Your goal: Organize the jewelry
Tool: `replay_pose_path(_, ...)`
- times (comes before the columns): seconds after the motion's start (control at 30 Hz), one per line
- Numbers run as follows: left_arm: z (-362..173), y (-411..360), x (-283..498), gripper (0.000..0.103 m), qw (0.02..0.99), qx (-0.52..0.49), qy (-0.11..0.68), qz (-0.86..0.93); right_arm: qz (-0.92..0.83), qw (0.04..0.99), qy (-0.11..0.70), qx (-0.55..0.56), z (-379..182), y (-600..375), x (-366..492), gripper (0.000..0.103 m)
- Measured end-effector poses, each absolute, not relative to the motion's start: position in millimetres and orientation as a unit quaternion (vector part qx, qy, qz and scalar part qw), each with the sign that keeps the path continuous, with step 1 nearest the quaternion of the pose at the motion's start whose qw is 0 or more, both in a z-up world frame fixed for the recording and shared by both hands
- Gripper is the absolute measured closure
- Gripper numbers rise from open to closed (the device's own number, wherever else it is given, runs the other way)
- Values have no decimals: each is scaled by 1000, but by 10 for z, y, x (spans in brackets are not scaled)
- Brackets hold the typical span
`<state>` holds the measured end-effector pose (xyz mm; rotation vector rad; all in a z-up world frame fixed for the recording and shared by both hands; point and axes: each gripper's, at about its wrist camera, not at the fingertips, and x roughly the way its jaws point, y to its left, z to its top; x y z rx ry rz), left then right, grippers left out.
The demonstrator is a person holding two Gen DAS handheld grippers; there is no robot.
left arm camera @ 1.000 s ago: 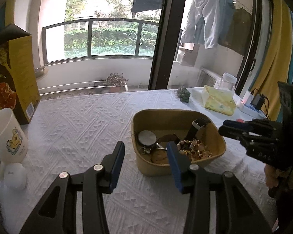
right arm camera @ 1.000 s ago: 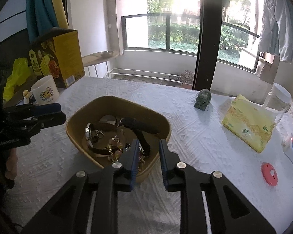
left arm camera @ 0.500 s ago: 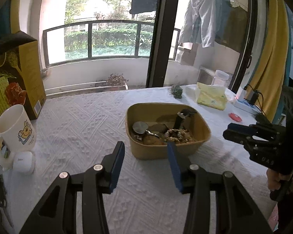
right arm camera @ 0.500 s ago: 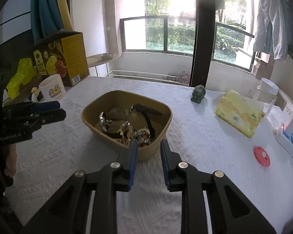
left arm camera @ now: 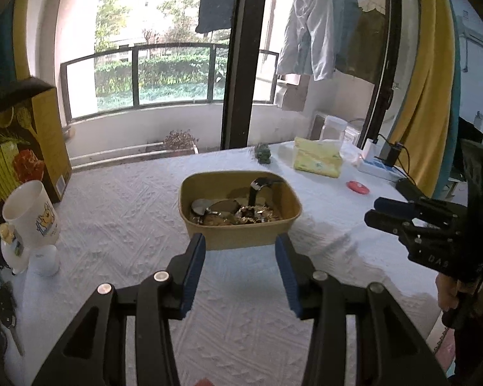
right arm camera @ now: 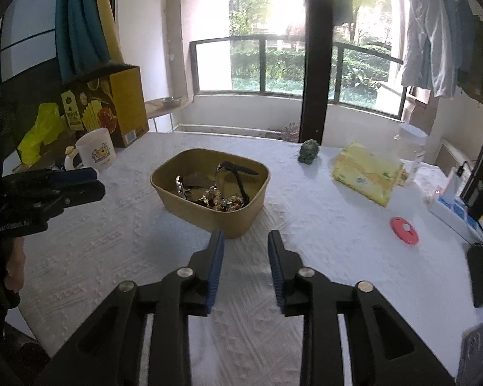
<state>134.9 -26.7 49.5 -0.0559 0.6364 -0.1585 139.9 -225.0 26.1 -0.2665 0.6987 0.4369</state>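
Observation:
A tan bowl [left arm camera: 241,238] stands mid-table and holds a heap of jewelry [left arm camera: 241,214]: watches, a black strap and beaded pieces. It also shows in the right wrist view [right arm camera: 206,215], with the jewelry [right arm camera: 215,193] inside. My left gripper [left arm camera: 240,244] is open and empty, just short of the bowl's near wall. My right gripper [right arm camera: 245,241] is open and empty, a little back from the bowl. Each gripper shows in the other's view, the right one [left arm camera: 376,212] at the right and the left one [right arm camera: 95,181] at the left.
On the white tablecloth [right arm camera: 306,199] are a white mug [left arm camera: 32,215], a yellow box [left arm camera: 25,148], a small green figurine [right arm camera: 308,151], a yellow tissue pack [right arm camera: 367,173], a clear jar [right arm camera: 409,144], a red disc [right arm camera: 403,230] and a power strip [right arm camera: 450,206].
Both grippers have pulled back from the bowl, which now looks smaller and farther. The right gripper's jaws have opened wider.

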Motion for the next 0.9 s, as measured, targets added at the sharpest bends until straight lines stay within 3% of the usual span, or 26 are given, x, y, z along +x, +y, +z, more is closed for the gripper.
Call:
replay_pose_path(0.17,682,-323,1203,38,957,-25,279,-77,204,917,319,-126,464,-2345,1251,68)
replay_pose_path(0.4,898,-372,1115,29,968,-10,245,-52,200,929,289,-120,750,-2433,1071,63)
replay_pose_path(0.57,1021,-300,1044,9,976,-21,213,-32,198,936,271,-107,945,-2525,1006,51)
replay_pose_path(0.73,1069,-211,1030,6,977,-42,209,-21,191,940,263,-103,1064,-2586,1026,42)
replay_pose_path(0.9,1066,-194,1006,6,977,-34,210,-10,185,943,260,-97,1117,-2641,1066,40)
